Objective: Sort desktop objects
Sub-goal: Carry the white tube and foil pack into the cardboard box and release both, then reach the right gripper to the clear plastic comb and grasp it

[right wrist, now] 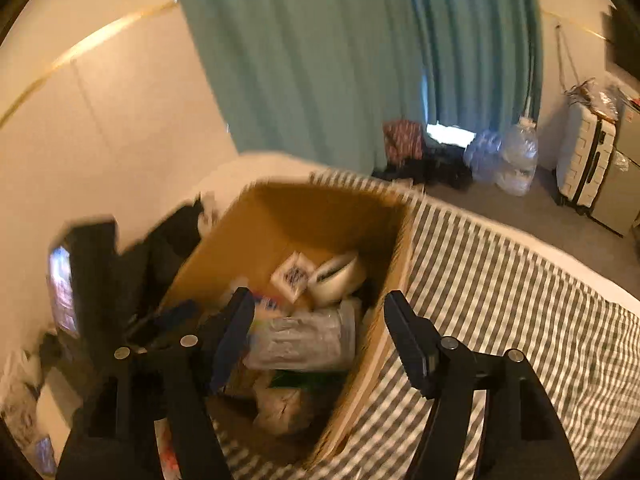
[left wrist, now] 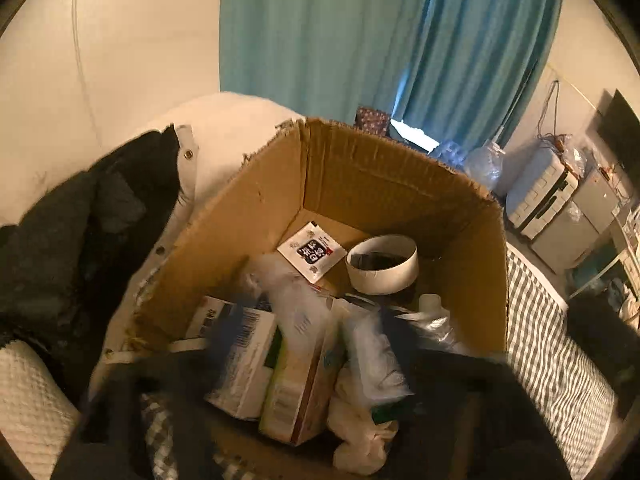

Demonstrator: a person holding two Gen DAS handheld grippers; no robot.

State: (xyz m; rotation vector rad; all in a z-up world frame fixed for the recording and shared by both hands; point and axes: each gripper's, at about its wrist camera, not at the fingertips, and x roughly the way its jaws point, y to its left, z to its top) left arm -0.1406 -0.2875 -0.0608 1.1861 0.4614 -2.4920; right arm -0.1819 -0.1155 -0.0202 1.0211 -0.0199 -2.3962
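Note:
An open cardboard box (left wrist: 360, 176) stands on a striped bedspread and holds sorted items: small cartons (left wrist: 248, 356), a white tape roll (left wrist: 382, 264), a printed sachet (left wrist: 312, 250) and plastic-wrapped packs (left wrist: 372, 352). In the left wrist view my left gripper (left wrist: 312, 360) is a dark blur over the box's near side; its jaws cannot be made out. The box also shows in the right wrist view (right wrist: 280, 216), with the tape roll (right wrist: 336, 276) and a wrapped pack (right wrist: 304, 336). My right gripper (right wrist: 320, 308) is open and empty above the box's right wall.
Dark clothing (left wrist: 80, 232) and a white quilted cloth (left wrist: 28, 396) lie left of the box. The striped bedspread (right wrist: 500, 288) spreads to the right. Teal curtains (right wrist: 320, 60), water bottles (right wrist: 516, 156) and a white suitcase (right wrist: 584, 160) stand beyond.

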